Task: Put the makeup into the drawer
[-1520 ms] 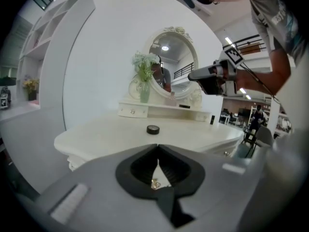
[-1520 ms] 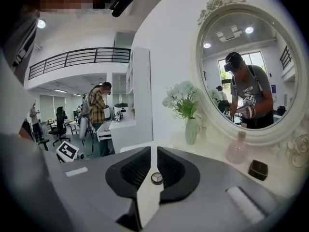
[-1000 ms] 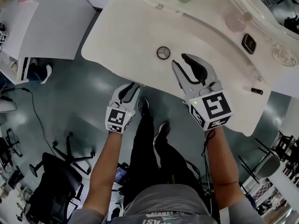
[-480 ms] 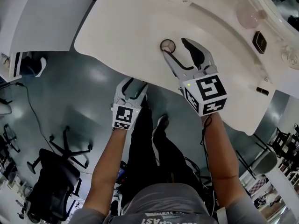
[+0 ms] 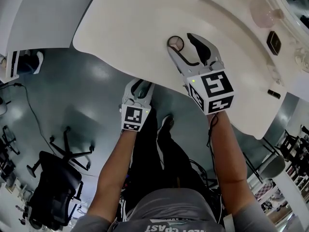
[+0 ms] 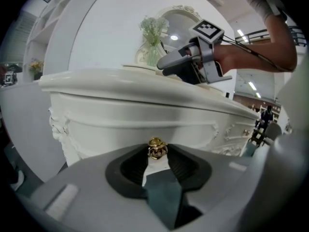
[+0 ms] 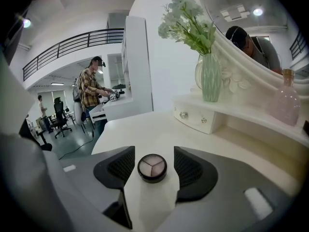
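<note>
right tool (image 5: 181,40): now down at desk (image 5: 135,28) front edge, jaws just opened wide, makeup (image 7: 152,167) between, untouched | left tool (image 5: 141,84): jaws just closing, apparently pinching drawer knob (image 6: 157,148) under that edge | likely next: open drawer, grab makeup

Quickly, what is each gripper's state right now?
Left gripper: just closed on the gold drawer knob.
Right gripper: just opened wide; makeup compact between jaws, untouched.

A round black eyeshadow compact (image 7: 152,168), its lid off and three pale powder shades showing, lies flat on the white dressing table (image 5: 125,23), close to the front edge. Beneath that edge, the carved white drawer (image 6: 145,124) sits closed, its ornate gold knob (image 6: 157,148) facing outward.
</note>
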Demonstrator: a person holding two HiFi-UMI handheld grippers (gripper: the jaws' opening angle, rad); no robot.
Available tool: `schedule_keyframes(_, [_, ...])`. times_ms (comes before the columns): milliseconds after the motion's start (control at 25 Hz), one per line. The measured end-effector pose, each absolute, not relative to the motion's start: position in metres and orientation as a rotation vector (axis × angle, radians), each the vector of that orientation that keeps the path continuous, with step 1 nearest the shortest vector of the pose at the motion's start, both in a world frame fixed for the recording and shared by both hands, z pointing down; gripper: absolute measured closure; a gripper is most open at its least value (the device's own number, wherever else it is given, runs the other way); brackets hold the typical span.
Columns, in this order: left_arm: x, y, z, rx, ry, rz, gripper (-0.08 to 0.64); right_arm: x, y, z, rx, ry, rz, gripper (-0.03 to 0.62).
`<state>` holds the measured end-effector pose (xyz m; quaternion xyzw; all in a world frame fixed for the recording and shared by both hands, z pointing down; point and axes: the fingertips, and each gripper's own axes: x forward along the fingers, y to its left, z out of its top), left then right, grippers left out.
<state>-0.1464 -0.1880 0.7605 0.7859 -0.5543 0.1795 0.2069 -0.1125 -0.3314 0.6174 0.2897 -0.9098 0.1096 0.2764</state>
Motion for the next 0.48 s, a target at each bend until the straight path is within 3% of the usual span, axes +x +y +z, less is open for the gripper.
schedule_keyframes(480, [-0.152, -0.162, 0.759, 2.158, -1.551, 0.460, 0.440, -0.120, -0.328, 0.638, 0.721, -2.374, 0.287, 0.333])
